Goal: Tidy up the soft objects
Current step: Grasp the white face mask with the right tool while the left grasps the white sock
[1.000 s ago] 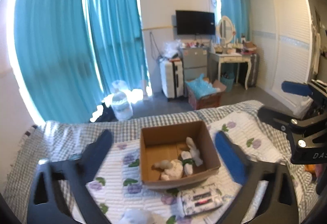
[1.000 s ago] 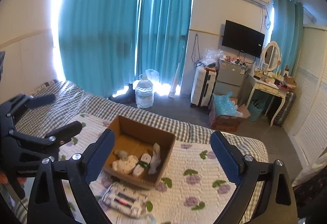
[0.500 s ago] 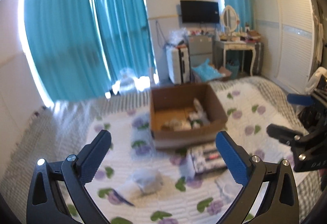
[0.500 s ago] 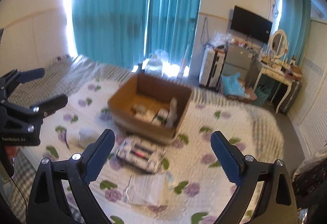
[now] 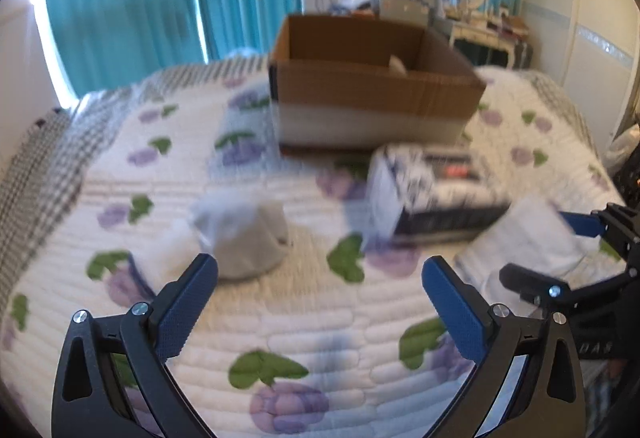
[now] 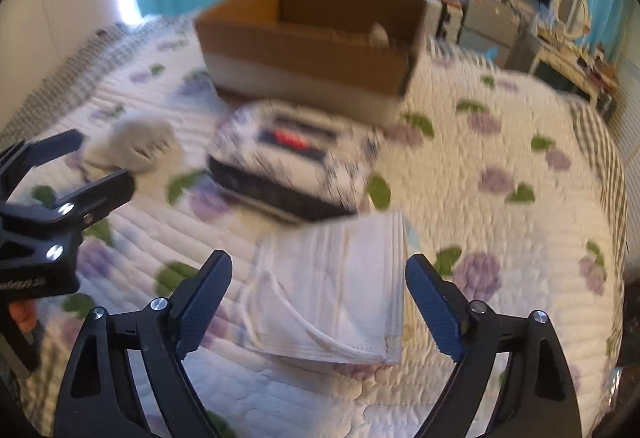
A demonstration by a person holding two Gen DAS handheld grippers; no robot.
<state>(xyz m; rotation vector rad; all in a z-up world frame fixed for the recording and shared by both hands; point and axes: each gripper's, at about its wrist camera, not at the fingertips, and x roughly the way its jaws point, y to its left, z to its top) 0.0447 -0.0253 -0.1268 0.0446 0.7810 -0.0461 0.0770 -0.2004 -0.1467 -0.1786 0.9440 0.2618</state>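
Both grippers have dropped low over the bed point(image 5: 304, 318) in the last second; a moment ago they looked down into the cardboard box point(image 5: 372, 94) from above, now the box sits at 12 o'clock with only its near wall and one pale soft item poking over the rim. Frames are motion-blurred, so the descent is probably not finished. Left gripper point(image 5: 320, 302): fingers spread wide, nothing between them, hanging just short of a crumpled grey-white soft bundle point(image 5: 244, 238) lying at about 11 o'clock from it on the floral quilt point(image 6: 500, 158). Right gripper point(image 6: 320, 298): fingers likewise wide apart and empty, straddling the near end of a folded white cloth point(image 6: 332, 290), which lies flat at 12 o'clock between the tips; whether the tips touch it I cannot tell. A patterned tissue pack point(image 6: 292, 166) lies between cloth and box, touching or nearly touching the box's front wall. In the right view the left gripper shows at 9 o'clock, near the bundle. Reading: some soft items are already in the box, and three loose pieces remain on the quilt. The approach suggests a two-handed pickup, bundle to the left, cloth to the right. The thin flat cloth will likely need a pinch at its edge.
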